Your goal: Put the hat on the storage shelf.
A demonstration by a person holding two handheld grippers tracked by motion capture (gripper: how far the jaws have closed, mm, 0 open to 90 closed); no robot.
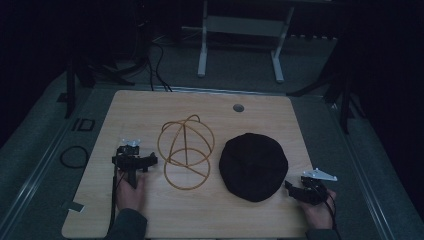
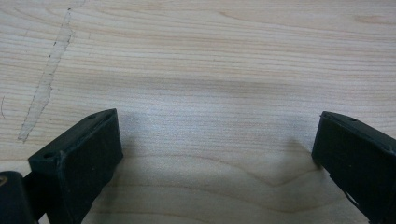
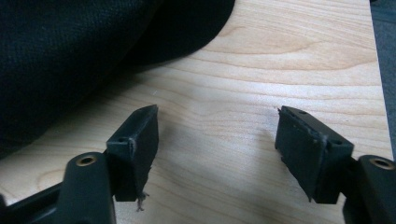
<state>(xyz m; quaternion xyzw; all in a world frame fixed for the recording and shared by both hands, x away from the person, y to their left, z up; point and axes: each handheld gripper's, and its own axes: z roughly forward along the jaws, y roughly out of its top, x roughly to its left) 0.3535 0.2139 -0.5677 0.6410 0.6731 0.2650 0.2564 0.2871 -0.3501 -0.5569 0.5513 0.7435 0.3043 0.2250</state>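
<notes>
A pale wooden table [image 1: 150,105] carries a yellow wire hat frame [image 1: 186,151] and a black fabric cap [image 1: 253,166], the cap just beyond the right gripper's fingers [image 3: 135,140].

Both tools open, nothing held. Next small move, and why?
Probably ease the right tool forward to the hat edge: its jaws stand open on bare table, with the hat just ahead-left in its view. The left tool sits open beside the wire frame.

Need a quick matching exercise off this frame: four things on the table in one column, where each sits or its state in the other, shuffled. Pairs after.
Things:
1. black cap
2. wire hat frame
3. left gripper
4. right gripper

Descriptions:
A. tan, centre-left of the table
B. open over bare wood, left of the frame
C. open, beside the cap's right edge
D. lying flat, right of centre

Pairs: 1-D, 2-A, 3-B, 4-C
</notes>
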